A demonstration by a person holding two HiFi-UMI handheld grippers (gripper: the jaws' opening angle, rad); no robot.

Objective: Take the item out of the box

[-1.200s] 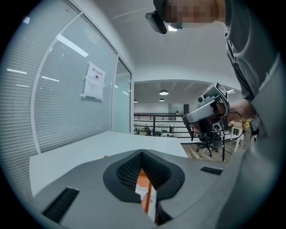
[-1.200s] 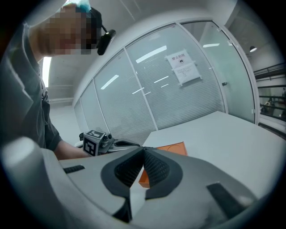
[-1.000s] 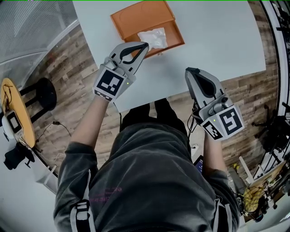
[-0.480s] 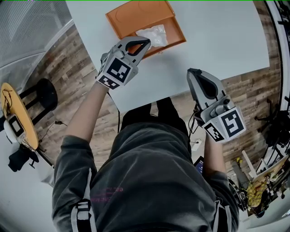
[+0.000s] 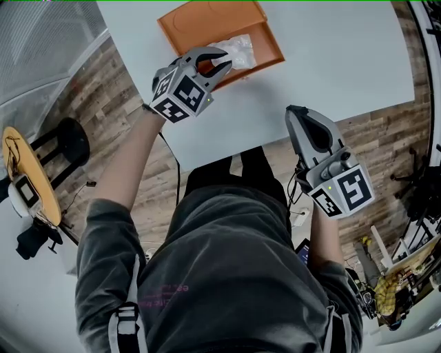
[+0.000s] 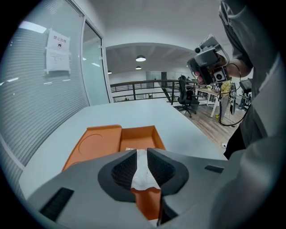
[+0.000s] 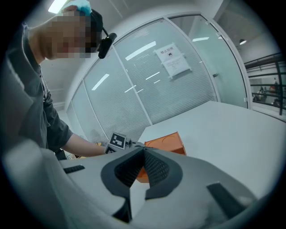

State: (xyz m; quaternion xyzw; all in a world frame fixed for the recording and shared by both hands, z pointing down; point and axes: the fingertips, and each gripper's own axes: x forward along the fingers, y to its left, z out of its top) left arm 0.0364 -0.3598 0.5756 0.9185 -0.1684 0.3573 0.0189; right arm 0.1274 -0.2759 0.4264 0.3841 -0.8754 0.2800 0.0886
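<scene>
While left claw (image 5: pixel 215 63) just opened (empty), right claw (image 5: pixel 294 111) clenched, one box (image 5: pixel 207 21), one bag (image 5: pixel 238 48).

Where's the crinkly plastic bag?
Head view, top centre: the bag sits in the orange box on the table, beyond the left gripper, whose empty jaws have just been opening.

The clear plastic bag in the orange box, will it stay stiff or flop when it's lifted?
Probably floppy: the plastic bag looks crumpled and wrinkled. Likely light, being thin film resting in the orange box. Its shiny surface may slip.
</scene>
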